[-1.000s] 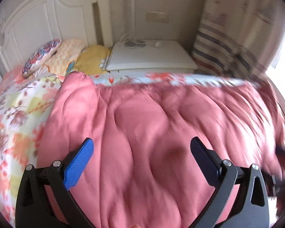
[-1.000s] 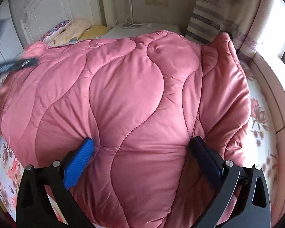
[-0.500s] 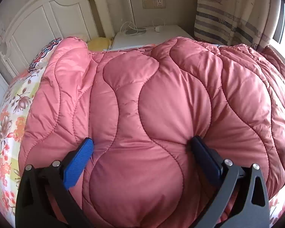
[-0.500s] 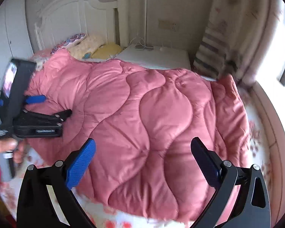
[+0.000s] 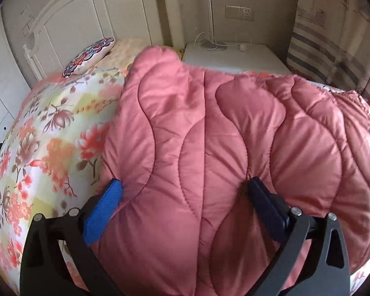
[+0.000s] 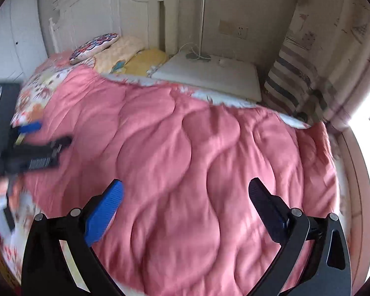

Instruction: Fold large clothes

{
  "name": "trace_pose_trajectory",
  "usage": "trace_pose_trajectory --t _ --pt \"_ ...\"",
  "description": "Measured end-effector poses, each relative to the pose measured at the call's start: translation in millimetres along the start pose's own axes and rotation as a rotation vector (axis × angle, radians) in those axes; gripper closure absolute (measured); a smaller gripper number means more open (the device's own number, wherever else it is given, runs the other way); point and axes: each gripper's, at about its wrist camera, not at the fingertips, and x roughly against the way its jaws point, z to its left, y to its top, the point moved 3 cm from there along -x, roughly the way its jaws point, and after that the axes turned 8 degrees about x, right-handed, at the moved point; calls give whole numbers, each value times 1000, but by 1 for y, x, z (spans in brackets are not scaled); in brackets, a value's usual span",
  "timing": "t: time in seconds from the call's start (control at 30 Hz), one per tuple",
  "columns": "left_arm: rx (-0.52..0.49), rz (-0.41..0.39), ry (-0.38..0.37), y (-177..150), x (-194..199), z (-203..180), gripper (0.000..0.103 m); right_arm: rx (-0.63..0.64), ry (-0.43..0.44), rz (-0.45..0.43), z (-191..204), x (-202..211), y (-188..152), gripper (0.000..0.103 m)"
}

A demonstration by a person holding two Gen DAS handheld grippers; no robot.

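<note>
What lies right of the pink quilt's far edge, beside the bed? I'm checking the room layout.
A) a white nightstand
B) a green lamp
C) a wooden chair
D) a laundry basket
A: past the quilt, a white nightstand stands by the headboard, with a cable on top.

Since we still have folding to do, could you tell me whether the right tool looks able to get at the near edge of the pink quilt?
Probably yes: the right tool is open above the pink quilt, with nothing between them.
</note>
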Motion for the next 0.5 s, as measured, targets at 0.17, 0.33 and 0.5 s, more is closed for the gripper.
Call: trace_pose_trajectory --t 0.17,0.33,0.5 --pt "31 40 -16 2 -11 9 2 2 144 108 -23 -44 9 6" --pt "26 44 -19 3 -12 7 2 -66 -46 43 -86 -13 17 6" --pt "22 37 -45 2 -13 6 2 -284 71 168 -161 -75 -17 4"
